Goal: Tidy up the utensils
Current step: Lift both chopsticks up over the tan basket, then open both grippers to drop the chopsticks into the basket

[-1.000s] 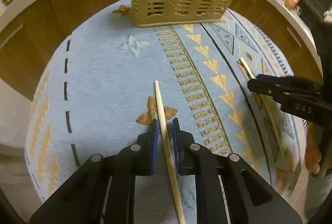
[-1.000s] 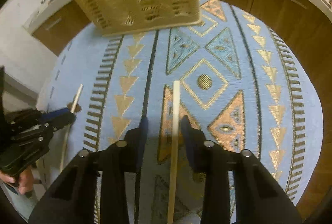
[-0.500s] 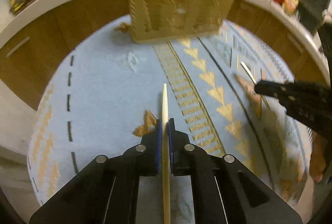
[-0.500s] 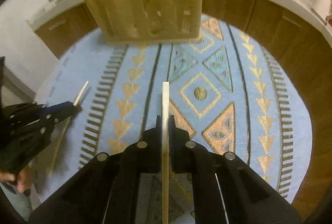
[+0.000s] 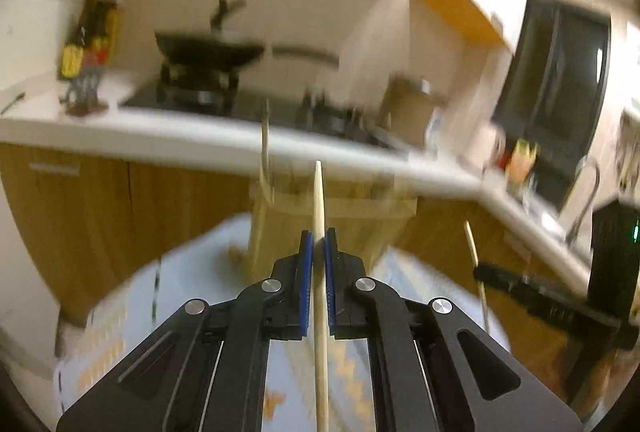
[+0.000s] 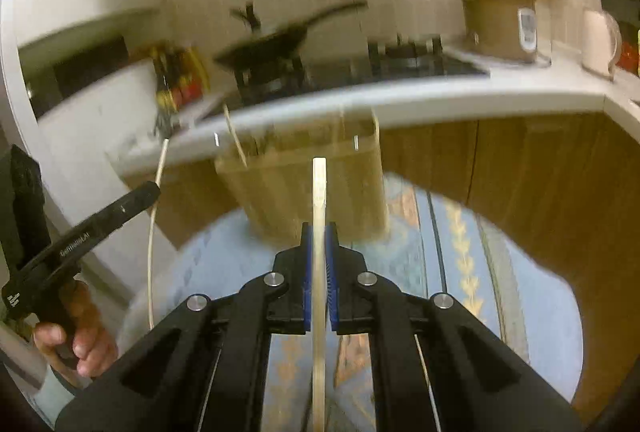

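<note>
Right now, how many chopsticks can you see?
3: one clamped in the left gripper, one in the right gripper, one standing in the basket. More may be hidden inside.

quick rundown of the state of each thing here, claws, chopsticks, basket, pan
left claw: shut on a chopstick
left chopstick: gripped, lifted, tip toward the basket
right claw: shut on a chopstick
right chopstick: gripped, lifted, tip toward the basket
basket: upright on the mat, a stick already inside
pan: sitting on the stove
</note>
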Tool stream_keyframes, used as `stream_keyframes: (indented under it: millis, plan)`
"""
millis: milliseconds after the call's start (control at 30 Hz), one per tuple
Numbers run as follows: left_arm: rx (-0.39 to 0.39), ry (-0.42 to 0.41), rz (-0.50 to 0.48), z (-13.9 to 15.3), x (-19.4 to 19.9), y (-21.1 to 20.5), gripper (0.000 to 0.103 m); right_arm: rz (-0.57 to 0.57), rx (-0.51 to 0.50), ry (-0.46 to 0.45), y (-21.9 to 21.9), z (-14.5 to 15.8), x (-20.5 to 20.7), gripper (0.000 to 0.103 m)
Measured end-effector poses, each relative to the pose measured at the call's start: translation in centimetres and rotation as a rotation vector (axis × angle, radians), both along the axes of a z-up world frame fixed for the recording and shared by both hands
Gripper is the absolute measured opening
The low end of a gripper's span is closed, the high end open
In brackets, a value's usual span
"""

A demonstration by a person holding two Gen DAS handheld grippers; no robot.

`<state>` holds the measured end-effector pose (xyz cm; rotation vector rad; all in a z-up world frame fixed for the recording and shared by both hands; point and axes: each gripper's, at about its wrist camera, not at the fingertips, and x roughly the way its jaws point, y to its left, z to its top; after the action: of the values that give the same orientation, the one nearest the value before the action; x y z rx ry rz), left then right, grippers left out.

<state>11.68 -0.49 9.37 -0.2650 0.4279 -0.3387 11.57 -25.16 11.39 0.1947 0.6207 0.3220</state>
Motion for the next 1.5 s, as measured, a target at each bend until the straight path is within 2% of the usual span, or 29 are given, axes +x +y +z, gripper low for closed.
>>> stream_keyframes:
  millis: [200,467,600,700,767,900,1000,1100,1267,1500]
  plan:
    - [-0.049,-0.17,0.081,5.3,1.9,-0.6,0.004,-0.024,0.103,-0.085,-0.5,3.2,3.2,0.005]
    - [-0.041,-0.278,0.193,7.7,5.5,-1.7,0.004,-0.085,0.178,-0.179,0.2,5.7,7.7,0.005]
    - [-0.003,-0.327,0.281,7.2,7.6,-2.5,0.004,-0.161,0.151,-0.26,1.4,6.6,9.8,0.005]
    - [-0.035,-0.309,0.288,6.3,9.5,-2.1,0.004,-0.206,0.173,-0.282,2.2,6.8,12.1,0.005]
    - [-0.041,-0.313,0.3,5.9,10.6,-2.0,0.004,-0.231,0.2,-0.28,2.3,6.6,13.3,0.005]
    - [-0.043,-0.328,0.326,5.4,11.7,-1.8,0.004,-0.358,0.232,-0.291,2.0,5.7,15.1,0.005]
    - [-0.052,-0.324,0.344,4.7,12.5,-1.6,0.004,-0.384,0.29,-0.282,1.5,4.8,16.5,0.005]
    - [-0.074,-0.31,0.354,3.8,13.2,-1.3,0.004,-0.426,0.305,-0.296,1.5,4.0,16.9,0.005]
    - [-0.087,-0.312,0.369,2.8,13.6,-1.3,0.004,-0.508,0.268,-0.359,2.4,2.3,16.3,0.005]
    - [-0.056,-0.333,0.398,1.5,13.2,-2.2,0.004,-0.549,0.242,-0.402,2.9,0.8,16.1,0.005]
